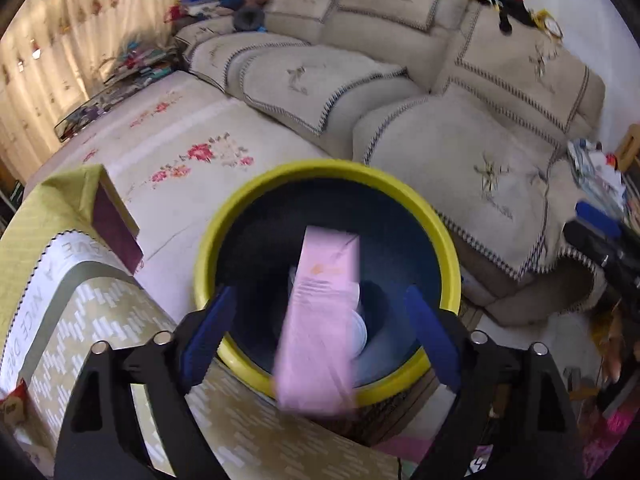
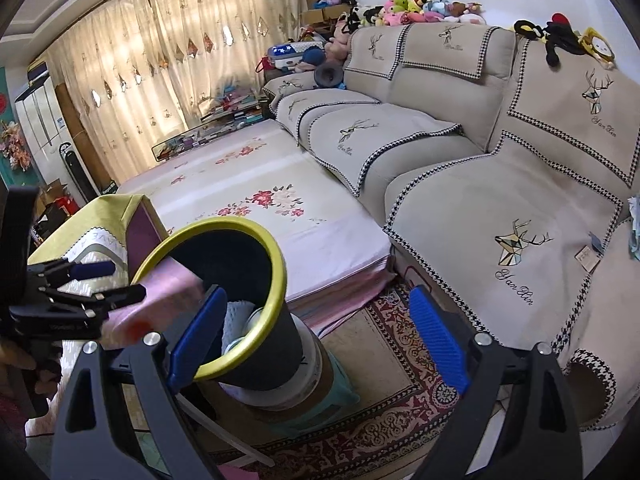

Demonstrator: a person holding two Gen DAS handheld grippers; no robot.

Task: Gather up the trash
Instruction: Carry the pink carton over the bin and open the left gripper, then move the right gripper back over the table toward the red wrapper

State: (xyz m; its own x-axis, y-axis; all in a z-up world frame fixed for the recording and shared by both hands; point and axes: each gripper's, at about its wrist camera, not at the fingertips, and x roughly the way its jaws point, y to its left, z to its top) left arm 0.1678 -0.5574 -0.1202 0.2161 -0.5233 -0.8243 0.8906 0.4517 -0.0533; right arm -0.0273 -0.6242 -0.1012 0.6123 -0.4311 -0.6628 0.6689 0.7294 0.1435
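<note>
The bin [image 1: 326, 216] stands on a stool [image 2: 320, 404], which rests on the rug [image 2: 400, 344]. A box [image 1: 324, 312] lies between the spread blue pads of the left gripper [image 1: 318, 340], over the bin's mouth. The table [image 1: 80, 320] stands left of the bin; the sofa [image 2: 500, 208] runs right and far.

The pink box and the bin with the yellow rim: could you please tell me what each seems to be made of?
The pink box looks like thin matte cardboard: flat faces, sharp folded edges and small print, though motion blur leaves the finish uncertain. The bin seems to be plastic, with a smooth, slightly glossy yellow rim and a dark, dull wall; the wall could also be coated metal.
</note>
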